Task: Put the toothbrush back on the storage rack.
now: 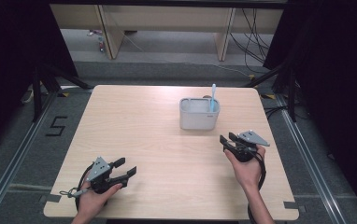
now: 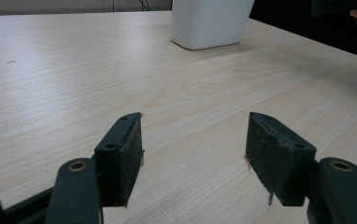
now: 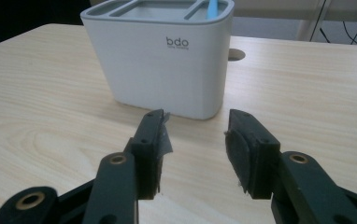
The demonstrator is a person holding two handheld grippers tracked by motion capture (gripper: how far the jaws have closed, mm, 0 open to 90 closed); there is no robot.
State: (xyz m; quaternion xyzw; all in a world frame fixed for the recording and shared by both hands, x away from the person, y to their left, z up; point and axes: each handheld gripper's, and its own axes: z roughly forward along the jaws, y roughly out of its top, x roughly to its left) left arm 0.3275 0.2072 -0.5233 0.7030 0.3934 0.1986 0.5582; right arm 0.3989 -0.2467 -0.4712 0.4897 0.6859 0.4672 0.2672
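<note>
A white holder (image 1: pixel 199 113) with a grey rim stands at the back right of the wooden table (image 1: pixel 134 126). A light blue stick (image 1: pixel 212 97) rises upright from its right compartment. In the right gripper view the holder (image 3: pixel 162 60) is close ahead, marked "bdo", with the blue stick (image 3: pixel 212 9) at its top. My right gripper (image 1: pixel 228 138) is open just in front of the holder, nothing between its jaws (image 3: pixel 195 140). My left gripper (image 1: pixel 126 168) is open near the front left, over bare wood (image 2: pixel 195 140). The holder (image 2: pixel 210 21) is far ahead of it.
A round cable hole (image 3: pixel 235 54) sits in the table behind the holder. Beyond the table's far edge are wooden furniture legs (image 1: pixel 111 32) and cables (image 1: pixel 256 42) on the floor. A "5" mark (image 1: pixel 56 126) is taped to the floor at left.
</note>
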